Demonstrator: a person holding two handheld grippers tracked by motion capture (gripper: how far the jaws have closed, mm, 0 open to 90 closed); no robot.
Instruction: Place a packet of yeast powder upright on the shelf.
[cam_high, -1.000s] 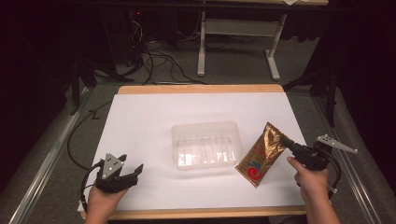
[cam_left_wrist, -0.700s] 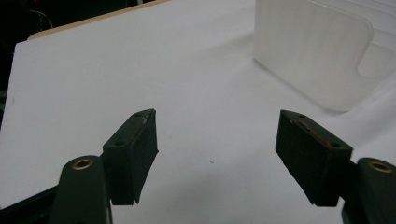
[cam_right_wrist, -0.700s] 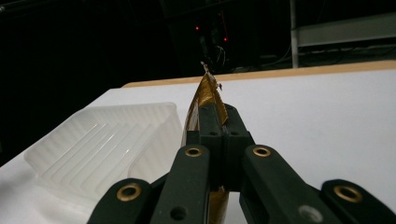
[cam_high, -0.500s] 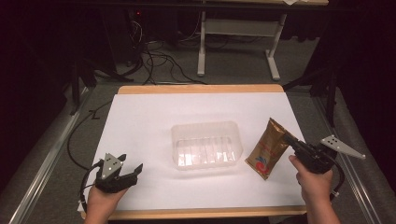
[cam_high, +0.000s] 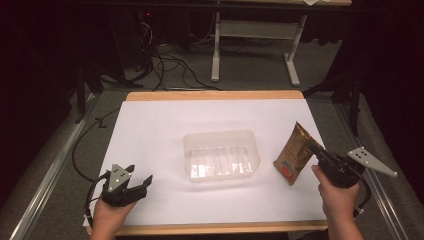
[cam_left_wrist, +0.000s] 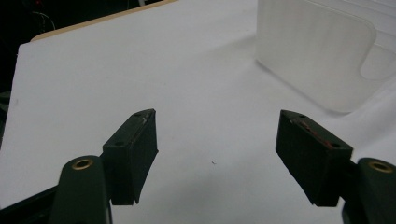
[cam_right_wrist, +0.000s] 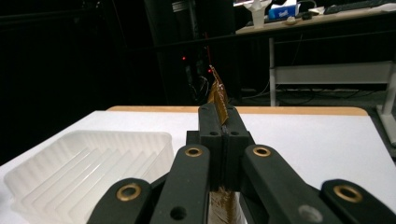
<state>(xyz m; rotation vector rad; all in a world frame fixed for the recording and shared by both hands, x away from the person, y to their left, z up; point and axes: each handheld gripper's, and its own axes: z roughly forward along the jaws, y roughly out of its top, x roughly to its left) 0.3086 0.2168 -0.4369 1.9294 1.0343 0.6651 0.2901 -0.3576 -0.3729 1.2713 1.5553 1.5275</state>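
Carrying the pouch (cam_high: 293, 155) to the clear tray (cam_high: 221, 156) at frame centre is judged the step in hand. Right gripper (cam_high: 320, 153), right of centre in the high view, is clamped on the pouch's edge, lifted off the white table (cam_high: 150, 130). Left gripper (cam_high: 135, 181), lower left, is held apart, empty. Pouch should be swung leftward, cleared over the tray's near wall, then released low.

pouch (cam_right_wrist: 218, 100) mostly hidden behind tongs (cam_right_wrist: 219, 122)

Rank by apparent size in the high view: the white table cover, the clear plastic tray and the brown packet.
1. White table cover
2. Clear plastic tray
3. Brown packet, held in the right gripper
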